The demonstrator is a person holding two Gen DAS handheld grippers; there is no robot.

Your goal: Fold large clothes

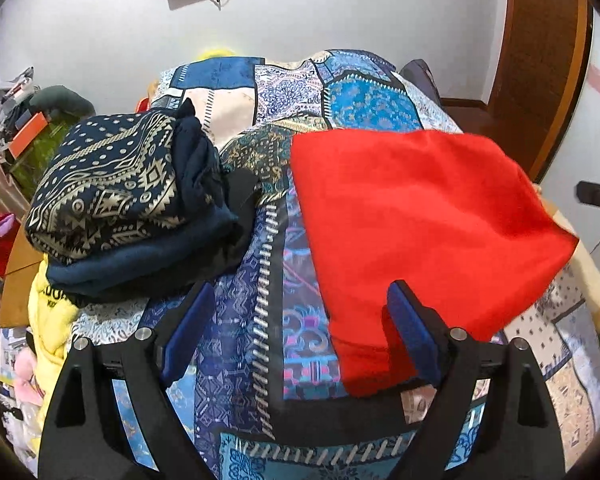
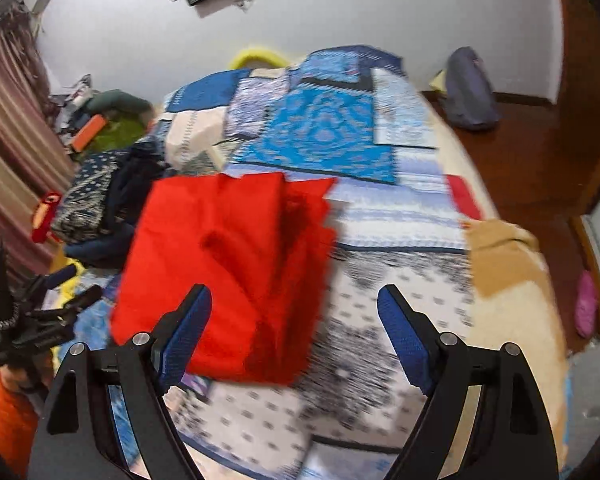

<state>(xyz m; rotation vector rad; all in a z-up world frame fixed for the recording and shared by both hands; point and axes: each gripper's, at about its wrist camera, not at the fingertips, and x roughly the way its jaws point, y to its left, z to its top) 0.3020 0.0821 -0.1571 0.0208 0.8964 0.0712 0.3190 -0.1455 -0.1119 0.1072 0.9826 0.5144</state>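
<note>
From the left wrist, a bed (image 1: 236, 340) with a blue patchwork cover fills the view under a white wall. A folded red garment (image 1: 420, 216) lies on it, right of a pile of dark folded clothes (image 1: 120, 200). The left gripper (image 1: 300, 316) is wide open and holds nothing.

From the right wrist, the picture is blurred. The red garment (image 2: 228, 264) lies on the bed (image 2: 380, 280), and the right gripper (image 2: 296, 312) is open and empty.

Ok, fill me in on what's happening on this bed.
A person with a gripper in each hand is folding clothes on the patchwork bedspread. The red garment lies folded flat. Both the left gripper and right gripper are open and holding nothing. A pile of folded dark patterned clothes sits to its left.
</note>
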